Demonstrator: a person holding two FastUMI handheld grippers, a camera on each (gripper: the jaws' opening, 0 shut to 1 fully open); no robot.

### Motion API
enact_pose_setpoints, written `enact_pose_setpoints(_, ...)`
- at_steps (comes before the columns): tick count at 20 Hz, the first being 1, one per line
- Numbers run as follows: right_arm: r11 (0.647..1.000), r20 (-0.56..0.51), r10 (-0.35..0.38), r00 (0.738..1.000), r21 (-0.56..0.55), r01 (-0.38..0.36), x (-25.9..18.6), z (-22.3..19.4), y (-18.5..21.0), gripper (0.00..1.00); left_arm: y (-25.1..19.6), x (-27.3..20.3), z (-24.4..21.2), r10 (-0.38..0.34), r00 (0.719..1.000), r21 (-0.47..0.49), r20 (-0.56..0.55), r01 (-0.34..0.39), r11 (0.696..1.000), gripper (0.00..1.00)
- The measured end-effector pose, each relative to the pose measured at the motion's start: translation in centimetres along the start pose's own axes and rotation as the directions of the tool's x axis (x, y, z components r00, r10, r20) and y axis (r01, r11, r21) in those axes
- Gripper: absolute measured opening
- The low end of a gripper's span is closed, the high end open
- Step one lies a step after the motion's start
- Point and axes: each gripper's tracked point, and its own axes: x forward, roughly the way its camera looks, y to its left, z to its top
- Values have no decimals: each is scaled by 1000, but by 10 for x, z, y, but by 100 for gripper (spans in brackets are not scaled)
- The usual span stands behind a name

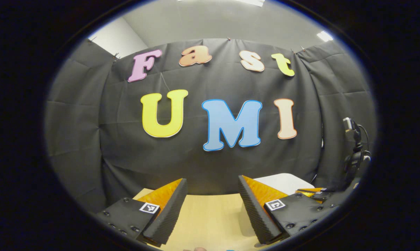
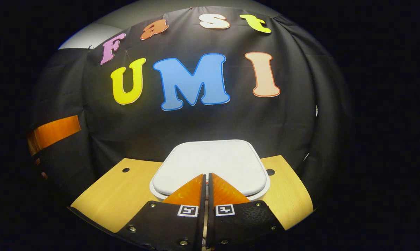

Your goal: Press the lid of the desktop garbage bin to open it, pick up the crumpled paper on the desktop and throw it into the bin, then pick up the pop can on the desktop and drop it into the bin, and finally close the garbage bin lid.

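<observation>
A: Left gripper view, item one: the left gripper point(image 1: 212, 209). We list its jaws as spread wide, nothing between them, with bare desktop point(image 1: 210, 219) showing through the gap.

B: Agreed, released and empty. Item two, same view: the bin lid point(image 1: 286, 182), white, of which we see a corner past the gripper's right-hand finger, toward the far edge of the desktop. We enter it as lying flat, closed.

A: Item three: the right gripper point(image 1: 321, 194), farther off at the lower right, just beside that lid. We cannot tell its jaw state from here. Past it, at the right edge, stands a dark stand point(image 1: 354, 150) with cables against the booth's black cloth point(image 1: 126, 139).

B: Right gripper view next. Item one: the right gripper point(image 2: 206, 183), jaws clenched together, the two fingers meeting along a thin seam with nothing held between them.

A: We note its tips lie over the near edge of the bin lid point(image 2: 210, 164). Whether they touch the lid or hover just above it, we cannot tell.

B: Item two: the bin lid itself, a rounded white square, closed, seated on the bin's white rim, centred on the desktop point(image 2: 119, 195) and near the cloth point(image 2: 196, 125).

A: Item three: the left gripper point(image 2: 53, 132), an orange band of it at the far left edge, well apart from the bin.
</observation>
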Motion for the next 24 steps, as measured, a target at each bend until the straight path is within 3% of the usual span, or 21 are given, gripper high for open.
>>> enact_pose_setpoints(3, 1000, 67, -2, 998, 3, 2, -5, 22, 1, 4, -1, -2, 1, 0, 1000, 1, 1, 0, 1000, 89)
enact_pose_setpoints(6, 1000, 119, -1, 993, 15, -1, -10, 44, 2, 4, -3, -2, 1, -2, 1000, 3, 5, 2, 1000, 89)
enact_pose_setpoints(8, 1000, 155, -3, 988, 18, 0, -13, 56, 3, 4, -2, -3, 2, -4, 1000, 2, 6, 4, 1000, 99)
enact_pose_setpoints(10, 1000, 182, -4, 983, 17, 1, -16, 67, 4, 4, -1, -3, 3, -3, 1000, 0, 7, 3, 1000, 99)
enact_pose_setpoints(15, 1000, 221, -12, 975, 2, 12, -22, 82, 4, 4, 1, -5, 1, 0, 1000, -11, 7, 0, 1000, 89)
enact_pose_setpoints(22, 1000, 232, -15, 973, 0, 15, -28, 85, 5, 4, 3, -9, -2, 5, 1000, -22, 3, -5, 1000, 90)
enact_pose_setpoints(24, 1000, 237, -16, 971, -3, 17, -30, 87, 5, 4, 3, -8, -2, 6, 1000, -22, 2, -6, 1000, 94)
